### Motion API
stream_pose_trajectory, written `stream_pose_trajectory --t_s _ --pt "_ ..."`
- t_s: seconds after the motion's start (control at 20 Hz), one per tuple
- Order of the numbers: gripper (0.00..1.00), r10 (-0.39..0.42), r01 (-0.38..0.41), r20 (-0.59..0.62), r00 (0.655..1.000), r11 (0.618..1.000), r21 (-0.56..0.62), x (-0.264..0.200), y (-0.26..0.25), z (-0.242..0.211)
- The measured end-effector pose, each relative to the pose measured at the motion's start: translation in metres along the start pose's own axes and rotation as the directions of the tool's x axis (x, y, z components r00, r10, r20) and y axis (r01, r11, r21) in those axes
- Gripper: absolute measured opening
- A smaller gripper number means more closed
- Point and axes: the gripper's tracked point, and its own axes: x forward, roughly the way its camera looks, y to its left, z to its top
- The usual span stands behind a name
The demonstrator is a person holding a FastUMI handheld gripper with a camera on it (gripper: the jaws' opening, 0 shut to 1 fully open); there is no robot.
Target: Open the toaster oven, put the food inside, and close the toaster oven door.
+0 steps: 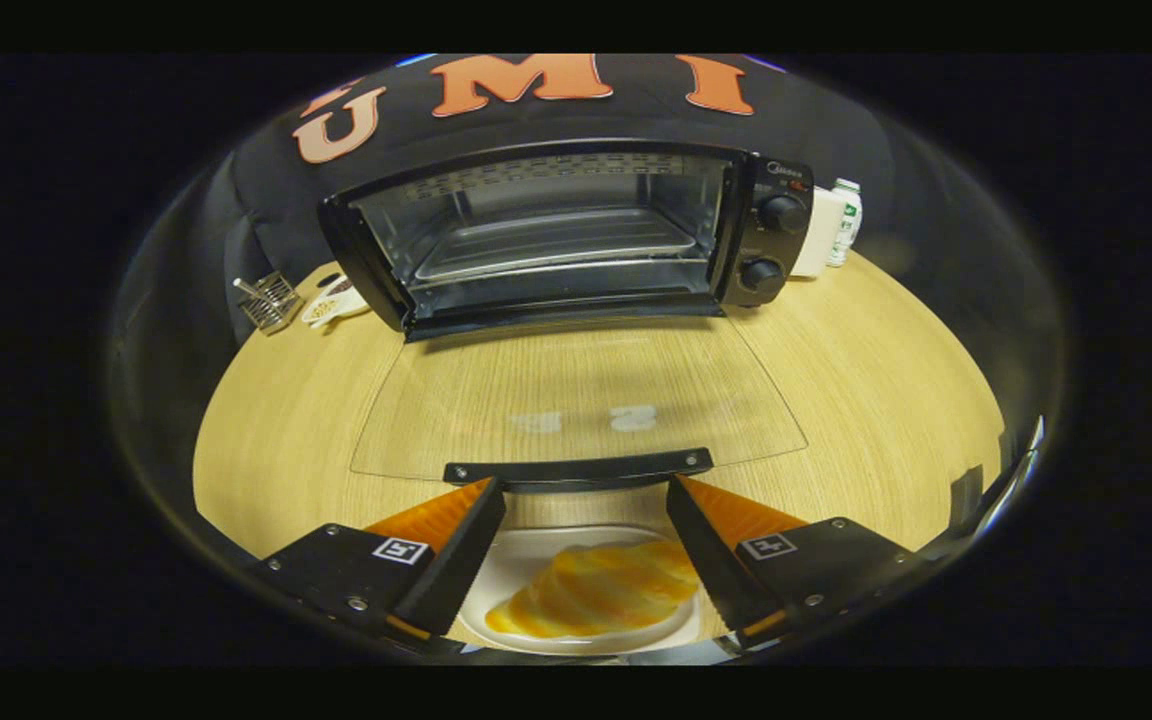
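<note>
While its two fingers stand wide apart, the gripper [586,520] hangs low over a wooden table [886,400], level and aimed straight at the oven. Between the fingers lies a white plate [521,565] with the food [601,590], a pale yellow and orange folded piece, resting on it. Neither finger touches plate or food; both pass beside the plate's rim.

Just ahead of the fingertips is the black handle [579,468] of the oven door [576,390]. That glass door is folded fully down and lies flat, so the wood grain shows through it.

Beyond the door stands the toaster oven [556,235], black, its chamber open to view. A metal tray [556,245] sits inside on the rack level, and two round knobs [781,213] are stacked on its right panel.

Left of the oven, at the far edge of the table, lies a small wire rack [269,300] with a white dish [336,300] just beside it. Right of the oven, a white box [821,230] and a small bottle [846,220] stand close together. Black cloth forms the wall behind everything.
</note>
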Motion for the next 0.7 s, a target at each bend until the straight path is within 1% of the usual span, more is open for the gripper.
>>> stream_pose_trajectory --t_s 0.05,0.2,0.35,0.4,0.55,0.65,0.7 --pt "0.97 0.001 -0.001 0.001 1.000 1.000 0.004 -0.003 0.000 0.002" --pt "0.97 -0.047 0.047 0.022 0.999 0.999 -0.005 -0.017 -0.009 0.016" --pt "0.99 -0.090 0.086 0.060 0.994 0.994 0.067 -0.044 -0.007 0.022" --pt "0.99 -0.106 0.100 0.064 0.992 0.990 0.098 -0.052 -0.006 0.020" --pt "0.98 -0.184 0.175 0.043 0.982 0.971 0.162 -0.068 -0.003 -0.004" --pt "0.98 -0.251 0.239 0.033 0.967 0.948 0.209 -0.073 -0.004 -0.020" --pt "0.98 -0.268 0.255 0.023 0.963 0.937 0.238 -0.074 -0.003 -0.027"
